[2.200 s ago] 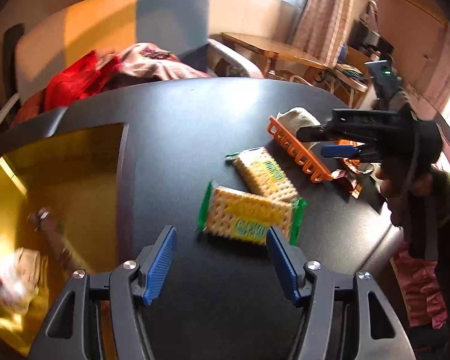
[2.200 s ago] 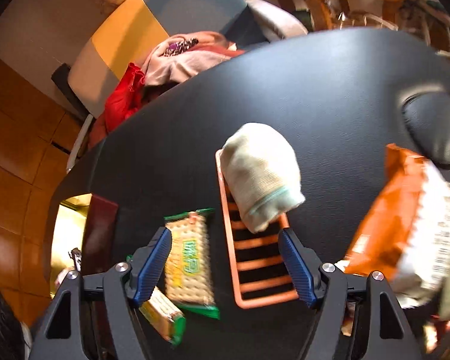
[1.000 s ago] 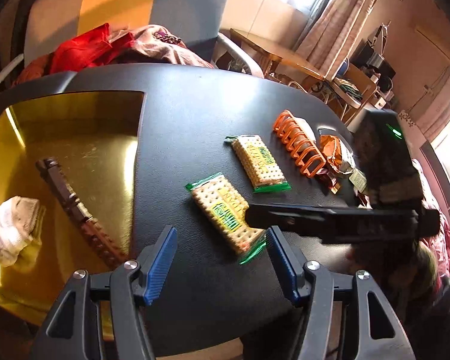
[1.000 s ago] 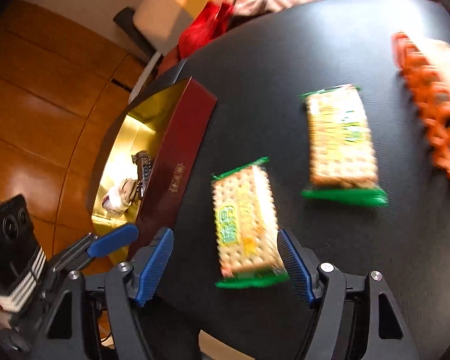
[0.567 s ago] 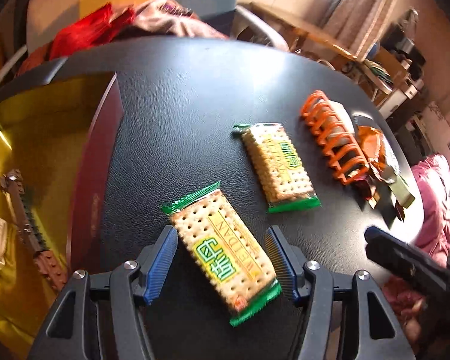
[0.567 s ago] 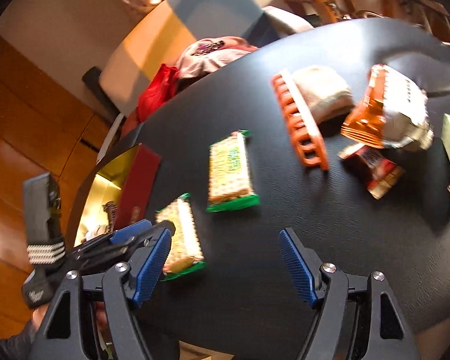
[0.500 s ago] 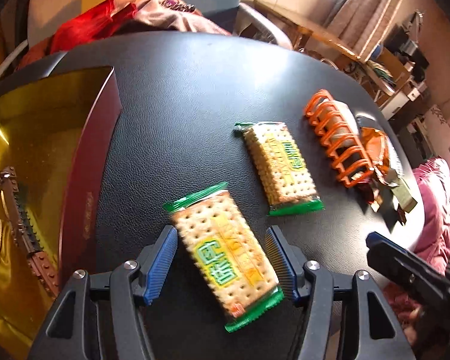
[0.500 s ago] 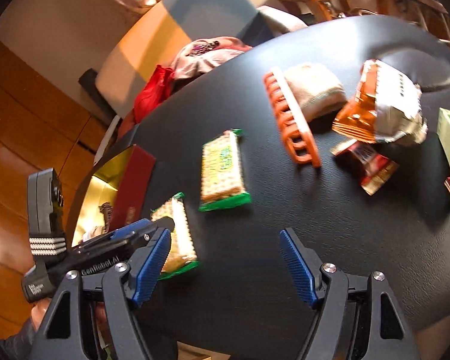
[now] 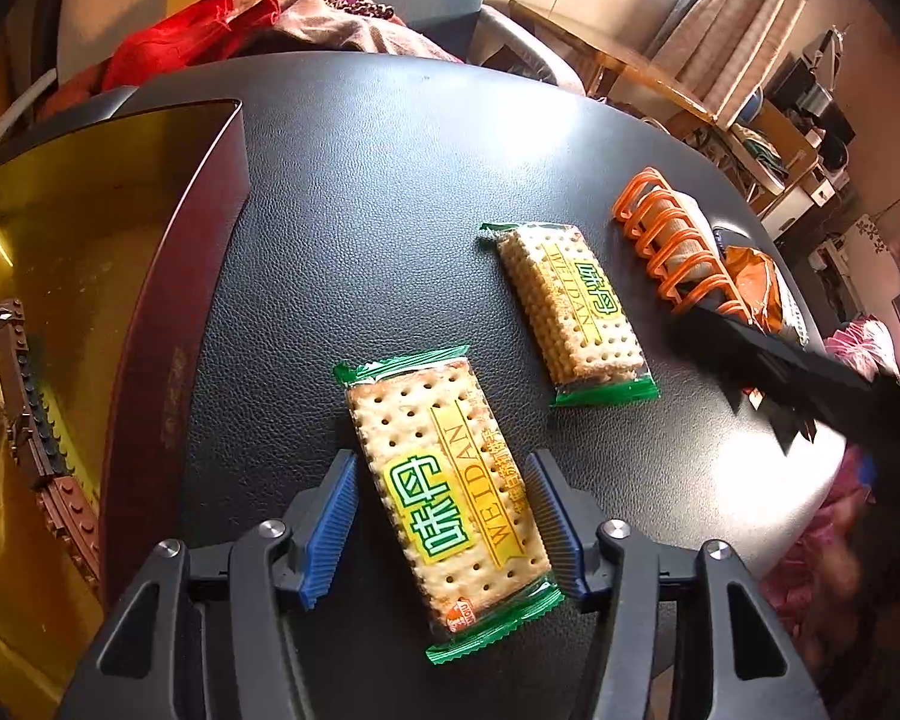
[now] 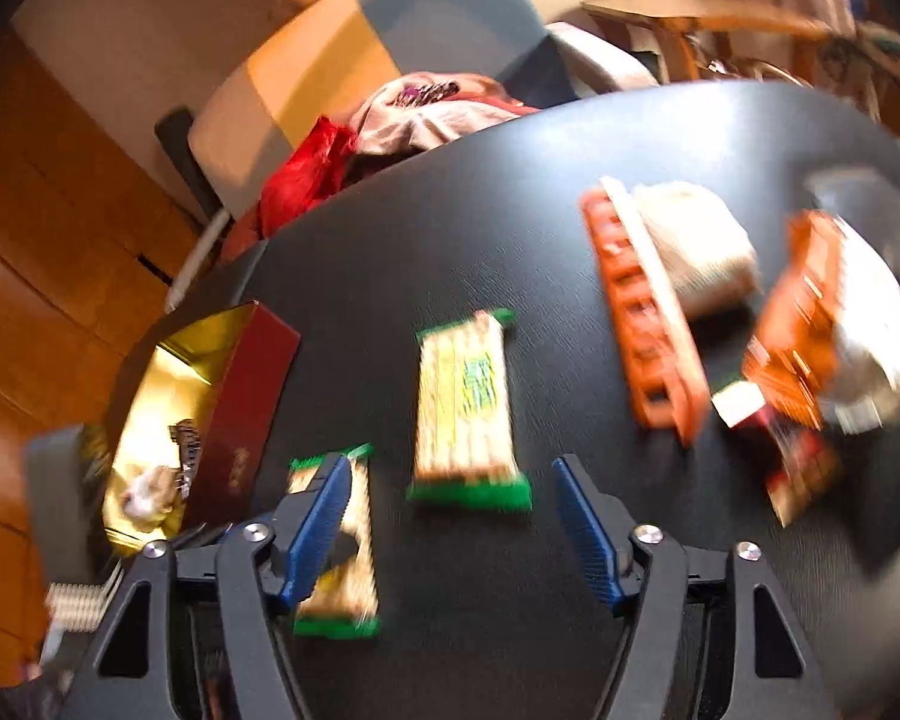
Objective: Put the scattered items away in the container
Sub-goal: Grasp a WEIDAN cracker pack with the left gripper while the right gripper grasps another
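Note:
My left gripper (image 9: pixel 444 492) is open and straddles the near cracker pack (image 9: pixel 450 498), green-edged, lying flat on the black table; the pads stand apart from its sides. A second cracker pack (image 9: pixel 570 312) lies beyond it. The red box (image 9: pixel 168 312) with gold lining is at the left and holds a brown brick strip (image 9: pixel 30 396). In the blurred right wrist view my right gripper (image 10: pixel 450 516) is open above the table, with the second cracker pack (image 10: pixel 468 408) just ahead, the near pack (image 10: pixel 342 558) behind its left finger, and the red box (image 10: pixel 240 408) at the left.
An orange rack (image 9: pixel 666 240) with a rolled cloth (image 10: pixel 690 246), an orange snack bag (image 10: pixel 810 312) and a small red packet (image 10: pixel 792 462) lie at the table's right. Clothes (image 9: pixel 222 30) are piled on a chair behind. The other gripper's dark body (image 9: pixel 810 378) crosses the right side.
My left gripper has dropped closer and now brackets the near cracker pack. The right gripper has swung and lowered toward the second pack; its view is blurred.

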`<state>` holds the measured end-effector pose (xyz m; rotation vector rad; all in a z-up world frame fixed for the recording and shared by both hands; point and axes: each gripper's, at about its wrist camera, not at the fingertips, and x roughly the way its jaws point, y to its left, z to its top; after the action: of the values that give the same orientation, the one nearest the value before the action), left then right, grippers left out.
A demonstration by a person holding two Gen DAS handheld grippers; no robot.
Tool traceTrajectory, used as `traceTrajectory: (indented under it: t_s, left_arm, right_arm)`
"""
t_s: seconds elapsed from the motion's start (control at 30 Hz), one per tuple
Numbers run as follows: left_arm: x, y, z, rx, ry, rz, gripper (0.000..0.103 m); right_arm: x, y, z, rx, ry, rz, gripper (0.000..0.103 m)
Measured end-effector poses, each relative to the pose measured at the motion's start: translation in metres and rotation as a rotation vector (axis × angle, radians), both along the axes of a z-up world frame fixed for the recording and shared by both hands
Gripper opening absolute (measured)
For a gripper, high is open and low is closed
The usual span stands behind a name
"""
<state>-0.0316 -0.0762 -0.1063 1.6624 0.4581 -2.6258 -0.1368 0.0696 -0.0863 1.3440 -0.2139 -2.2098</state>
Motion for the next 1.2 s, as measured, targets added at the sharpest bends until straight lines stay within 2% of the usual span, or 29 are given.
traceTrajectory:
  t_s: [0.13,0.27,0.33,0.37,0.47,0.57,0.77,0.9,1.13,1.2]
  left_arm:
    - [0.002,-0.002,-0.001,0.003,0.004,-0.007,0.06]
    - [0.003,-0.004,-0.002,0.009,0.007,-0.012,0.06]
    - [0.003,-0.003,-0.002,0.003,0.01,-0.012,0.061]
    - [0.004,-0.002,-0.002,-0.002,0.015,-0.014,0.061]
    - [0.005,0.001,-0.002,-0.013,0.032,-0.018,0.056]
    - [0.008,0.002,-0.002,-0.023,0.051,-0.019,0.055]
    - [0.013,0.001,0.002,-0.035,0.07,-0.021,0.054]
    - [0.018,-0.001,0.012,-0.049,0.091,-0.025,0.032]
    - [0.019,-0.001,0.014,-0.077,0.077,-0.059,0.032]
    - [0.021,-0.009,0.017,-0.024,0.074,-0.026,0.041]
  right_arm:
    - [-0.028,-0.036,-0.012,0.101,-0.019,0.05,0.067]
    - [-0.042,-0.062,-0.03,0.244,-0.051,0.092,0.067]
    - [-0.042,-0.067,-0.032,0.288,-0.034,0.108,0.06]
    - [-0.041,-0.066,-0.031,0.293,-0.032,0.111,0.048]
    - [-0.036,-0.064,-0.028,0.308,-0.02,0.123,0.048]
    - [-0.023,-0.06,-0.026,0.33,0.013,0.139,0.048]
    - [0.003,-0.044,-0.012,0.289,0.054,0.113,0.048]
    - [0.015,-0.035,-0.003,0.261,0.071,0.101,0.048]
    - [0.022,-0.029,-0.005,0.25,0.05,0.057,0.048]
    - [0.022,-0.023,-0.01,0.25,0.041,0.05,0.048]
